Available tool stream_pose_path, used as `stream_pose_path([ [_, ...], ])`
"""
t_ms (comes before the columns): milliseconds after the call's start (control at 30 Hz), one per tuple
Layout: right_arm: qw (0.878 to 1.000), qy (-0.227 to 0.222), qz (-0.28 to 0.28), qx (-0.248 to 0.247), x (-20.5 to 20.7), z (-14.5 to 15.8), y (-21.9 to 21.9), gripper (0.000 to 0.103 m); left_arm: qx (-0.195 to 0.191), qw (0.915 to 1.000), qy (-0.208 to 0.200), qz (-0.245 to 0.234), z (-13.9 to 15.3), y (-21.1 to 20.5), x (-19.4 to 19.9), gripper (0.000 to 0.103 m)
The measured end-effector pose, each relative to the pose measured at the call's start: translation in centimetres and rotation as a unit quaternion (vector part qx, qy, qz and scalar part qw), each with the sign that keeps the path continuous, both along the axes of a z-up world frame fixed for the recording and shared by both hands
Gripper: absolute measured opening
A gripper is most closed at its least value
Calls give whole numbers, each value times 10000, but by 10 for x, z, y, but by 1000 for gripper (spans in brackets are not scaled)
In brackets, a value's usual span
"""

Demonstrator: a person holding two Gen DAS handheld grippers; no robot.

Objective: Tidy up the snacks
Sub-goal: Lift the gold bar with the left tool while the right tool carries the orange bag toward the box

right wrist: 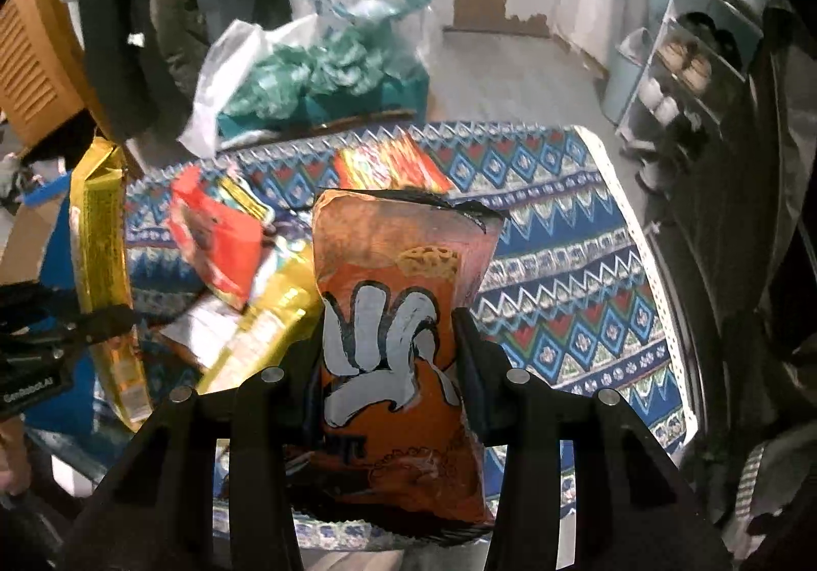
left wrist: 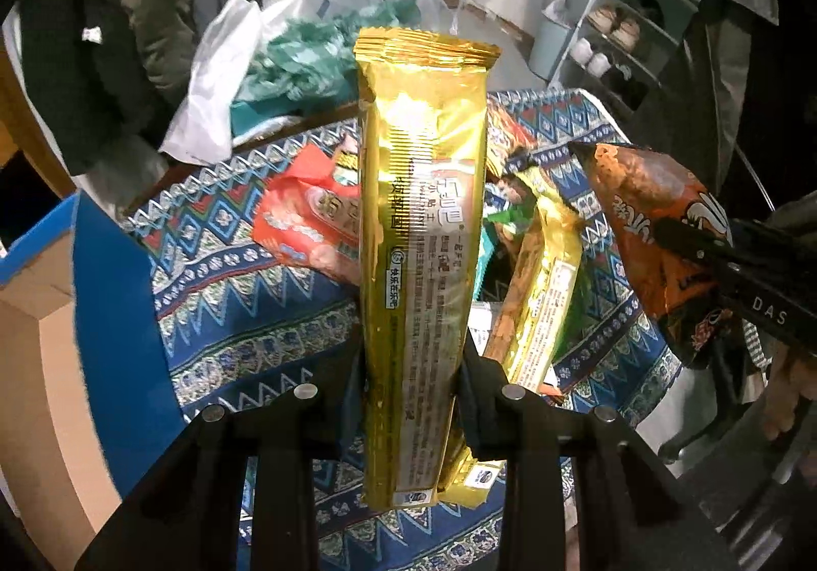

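Observation:
My left gripper [left wrist: 408,361] is shut on a long gold snack packet [left wrist: 421,223], which stands up along the fingers above the patterned cloth [left wrist: 245,315]. The same gold snack packet [right wrist: 99,254] shows at the left of the right wrist view. An orange snack bag [right wrist: 403,331] with white lettering is pinched between the pads of my right gripper [right wrist: 393,346], lifted off the cloth. In the left wrist view that orange snack bag [left wrist: 658,234] hangs at the right. On the cloth lie a red packet [left wrist: 306,223], a second gold packet [left wrist: 541,285] and other snacks.
A blue-edged cardboard box [left wrist: 56,315] stands to the left of the cloth. Plastic bags [right wrist: 327,60] and hanging coats [right wrist: 133,9] crowd the back. A shoe rack [right wrist: 689,60] stands at the right. Another red-orange packet [right wrist: 393,162] lies at the cloth's far edge.

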State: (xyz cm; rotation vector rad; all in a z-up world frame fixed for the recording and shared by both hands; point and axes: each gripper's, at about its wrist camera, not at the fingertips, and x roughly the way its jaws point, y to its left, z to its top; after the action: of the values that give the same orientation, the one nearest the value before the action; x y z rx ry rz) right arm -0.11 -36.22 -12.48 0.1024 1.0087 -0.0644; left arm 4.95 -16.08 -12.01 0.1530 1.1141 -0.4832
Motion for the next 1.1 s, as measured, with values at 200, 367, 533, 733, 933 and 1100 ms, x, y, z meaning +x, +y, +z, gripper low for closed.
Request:
stream_pose_path([
  [200, 9996, -178, 189, 92, 2, 13, 17, 42, -67, 9998, -3, 163, 12, 14, -2, 32],
  [367, 9986, -270, 428, 146, 4, 23, 38, 42, -145, 9993, -89, 333, 27, 32, -6, 32],
  [533, 9969, -378, 665, 183, 8, 35, 61, 42, -149, 9981, -189, 568, 40, 54, -9, 32],
  [733, 9938, -479, 976, 246, 14, 49, 95, 42, -216, 9956, -216, 891, 52, 84, -11, 32],
  [933, 9897, -525, 1289, 322, 24, 60, 133, 42, -377, 9915, -208, 1229, 60, 118, -10, 32],
  [1100, 9854, -538, 1565, 393, 35, 68, 168, 42, -499, 9880, -191, 1446, 67, 144, -13, 32],
])
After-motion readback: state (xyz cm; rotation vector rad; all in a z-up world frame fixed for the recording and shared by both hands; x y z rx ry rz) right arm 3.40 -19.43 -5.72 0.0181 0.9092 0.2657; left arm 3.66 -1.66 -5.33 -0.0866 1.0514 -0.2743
